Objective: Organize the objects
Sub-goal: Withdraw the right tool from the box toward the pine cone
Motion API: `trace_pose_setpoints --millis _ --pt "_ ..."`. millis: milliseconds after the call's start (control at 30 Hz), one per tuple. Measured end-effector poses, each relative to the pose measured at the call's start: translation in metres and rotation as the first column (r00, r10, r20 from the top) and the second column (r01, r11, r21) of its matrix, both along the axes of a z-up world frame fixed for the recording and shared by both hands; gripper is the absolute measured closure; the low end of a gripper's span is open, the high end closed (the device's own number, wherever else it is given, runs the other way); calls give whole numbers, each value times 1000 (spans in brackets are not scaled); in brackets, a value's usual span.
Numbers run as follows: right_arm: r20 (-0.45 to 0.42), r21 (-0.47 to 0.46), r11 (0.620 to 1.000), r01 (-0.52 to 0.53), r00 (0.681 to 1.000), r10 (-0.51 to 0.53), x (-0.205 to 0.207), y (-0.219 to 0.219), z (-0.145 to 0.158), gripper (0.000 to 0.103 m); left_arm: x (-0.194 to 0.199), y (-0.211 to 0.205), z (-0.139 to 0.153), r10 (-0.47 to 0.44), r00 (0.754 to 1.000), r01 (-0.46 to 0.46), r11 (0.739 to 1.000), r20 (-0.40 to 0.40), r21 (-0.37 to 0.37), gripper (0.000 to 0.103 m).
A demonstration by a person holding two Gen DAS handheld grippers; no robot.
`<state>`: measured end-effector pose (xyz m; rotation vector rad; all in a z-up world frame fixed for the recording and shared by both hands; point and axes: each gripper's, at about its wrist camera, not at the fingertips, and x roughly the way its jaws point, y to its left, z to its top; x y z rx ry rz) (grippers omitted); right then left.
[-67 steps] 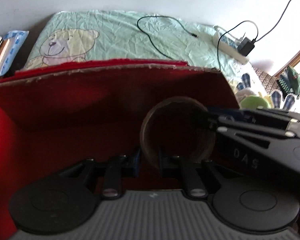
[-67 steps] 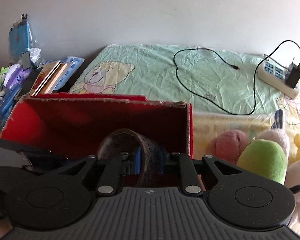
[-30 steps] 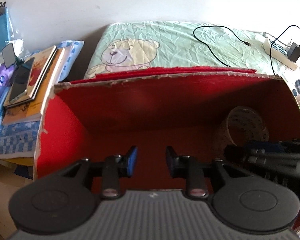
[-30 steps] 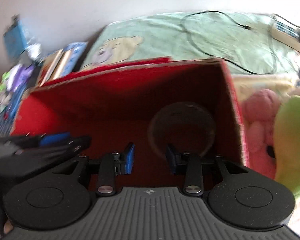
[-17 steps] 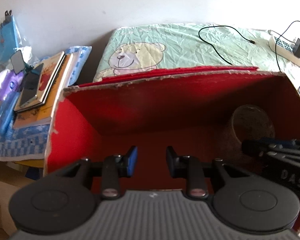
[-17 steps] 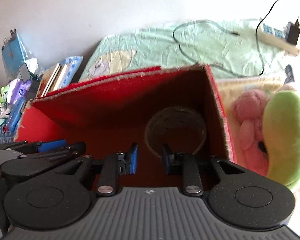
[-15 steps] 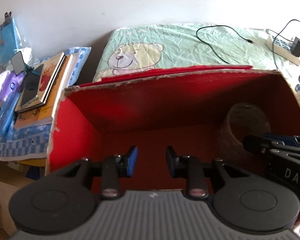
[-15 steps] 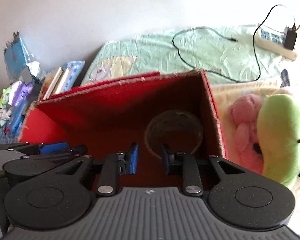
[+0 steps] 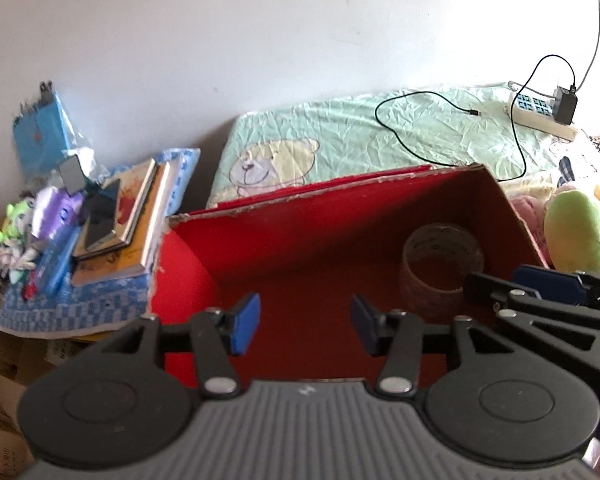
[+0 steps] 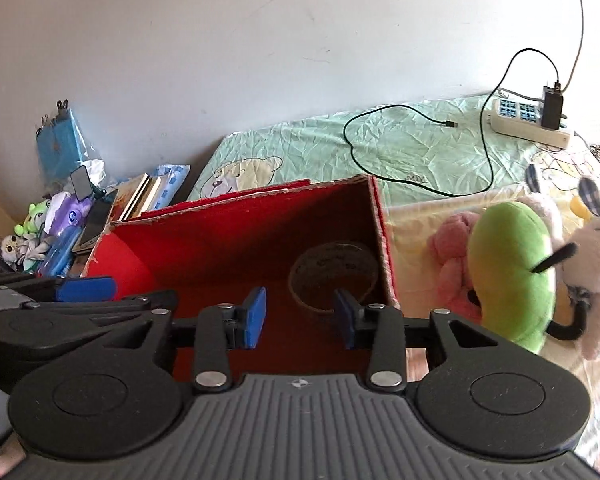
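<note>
A brown tape roll lies inside the open red cardboard box, in its right-hand corner. My left gripper hovers open over the box's near side with nothing between its blue pads. My right gripper is open too and holds nothing, just in front of the roll. Each gripper shows in the other's view: the right gripper beside the roll, the left gripper at the box's left end.
Plush toys lie right of the box: a green one, a pink one, a white one. Behind it spreads a green bear-print sheet with a black cable and a power strip. Stacked books and small toys sit left.
Both grippers let go of the tape roll, which now lies in the box. They have drawn back and up from the box, and their jaws stand wider apart than half a second ago.
</note>
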<state>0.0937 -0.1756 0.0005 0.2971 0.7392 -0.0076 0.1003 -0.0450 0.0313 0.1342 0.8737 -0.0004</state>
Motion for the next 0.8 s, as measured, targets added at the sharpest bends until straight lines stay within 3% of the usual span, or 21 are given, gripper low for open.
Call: trace_pose_setpoints --millis 233,800 --pt "4 22 1000 6 1000 -7 -23 -15 4 63 -23 -16 7 35 999 -35 999 9 20 30" --pt "-11 69 992 -109 994 110 -65 -30 5 62 -76 -47 14 137 990 -135 989 -24 61 28"
